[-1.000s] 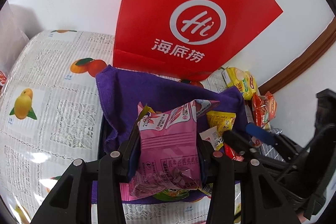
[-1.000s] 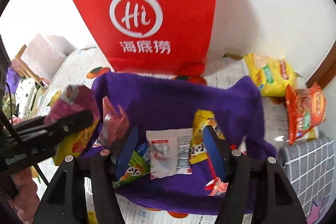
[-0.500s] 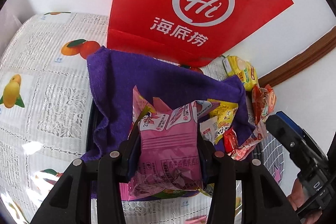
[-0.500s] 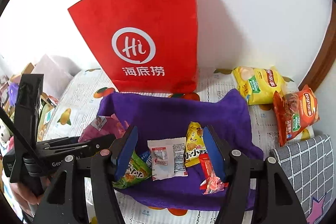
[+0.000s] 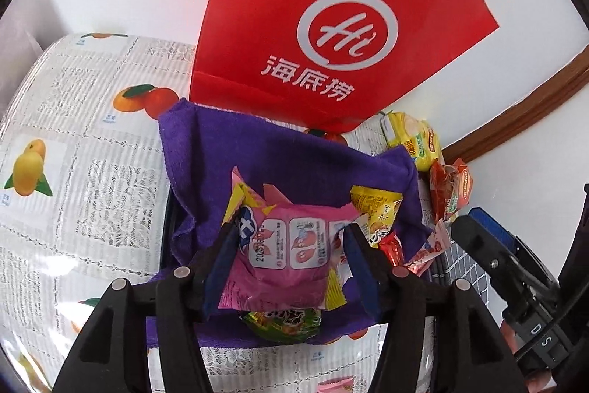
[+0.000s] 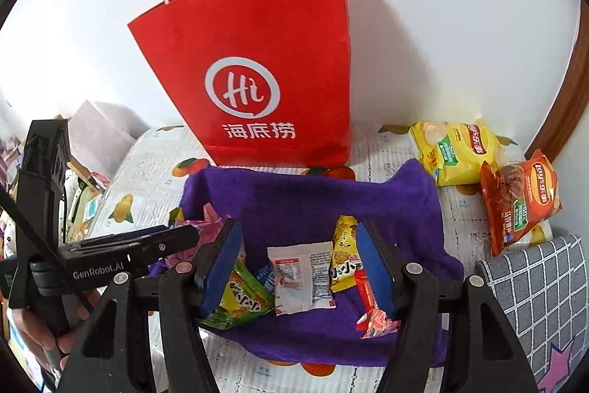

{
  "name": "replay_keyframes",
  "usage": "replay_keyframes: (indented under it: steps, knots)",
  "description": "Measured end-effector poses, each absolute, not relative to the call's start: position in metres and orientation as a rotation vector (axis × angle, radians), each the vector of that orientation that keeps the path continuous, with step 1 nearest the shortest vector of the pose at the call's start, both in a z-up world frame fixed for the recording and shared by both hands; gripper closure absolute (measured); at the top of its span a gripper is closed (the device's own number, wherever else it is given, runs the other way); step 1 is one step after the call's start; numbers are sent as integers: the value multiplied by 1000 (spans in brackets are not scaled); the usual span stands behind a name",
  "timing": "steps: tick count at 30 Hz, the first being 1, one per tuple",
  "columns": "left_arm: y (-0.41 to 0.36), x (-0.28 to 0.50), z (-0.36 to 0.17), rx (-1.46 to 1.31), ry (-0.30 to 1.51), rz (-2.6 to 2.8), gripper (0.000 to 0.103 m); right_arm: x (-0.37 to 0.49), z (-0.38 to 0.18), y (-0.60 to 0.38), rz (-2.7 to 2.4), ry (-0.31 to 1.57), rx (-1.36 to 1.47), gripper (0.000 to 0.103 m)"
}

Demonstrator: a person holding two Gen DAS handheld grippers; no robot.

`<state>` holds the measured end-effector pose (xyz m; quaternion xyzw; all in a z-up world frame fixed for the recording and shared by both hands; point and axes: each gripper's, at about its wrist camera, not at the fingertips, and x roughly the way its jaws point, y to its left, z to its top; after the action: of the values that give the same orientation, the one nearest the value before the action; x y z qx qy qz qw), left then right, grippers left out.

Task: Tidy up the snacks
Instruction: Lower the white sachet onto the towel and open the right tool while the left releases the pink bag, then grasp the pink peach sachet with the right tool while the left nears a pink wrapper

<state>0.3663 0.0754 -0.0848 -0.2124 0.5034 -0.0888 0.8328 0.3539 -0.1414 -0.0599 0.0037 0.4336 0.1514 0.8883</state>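
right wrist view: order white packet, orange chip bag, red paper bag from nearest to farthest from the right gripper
1. white packet: between the open fingers of the right gripper, on the purple cloth.
2. orange chip bag: off to the right, beyond the cloth.
3. red paper bag: upright at the back wall.

Red bag (image 6: 257, 69) upright vs wall, blocks far edge of purple cloth (image 6: 313, 194). Chip bags (image 6: 456, 150) crowd far right. Cloth centre bare; near strip cluttered w/ small packets (image 6: 300, 277). Left gripper (image 5: 289, 260), jaws opening around pink packet (image 5: 291, 253), occupies cloth's left.
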Motion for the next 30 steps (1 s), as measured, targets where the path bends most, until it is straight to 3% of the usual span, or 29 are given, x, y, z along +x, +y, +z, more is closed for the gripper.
replay_keyframes:
  steps: [12, 21, 25, 30]
  knots:
    - [87, 357, -65, -479, 1034, -227, 41, 313, -47, -126, 369, 859, -14, 39]
    - [77, 344, -48, -448, 1034, -258, 41, 248, -113, -140, 297, 995, -39, 40]
    - [68, 331, -34, -430, 1009, -302, 41, 224, -145, -150, 276, 1081, -13, 47]
    - [62, 320, -21, -416, 982, -339, 41, 201, -172, -157, 252, 1164, 16, 48]
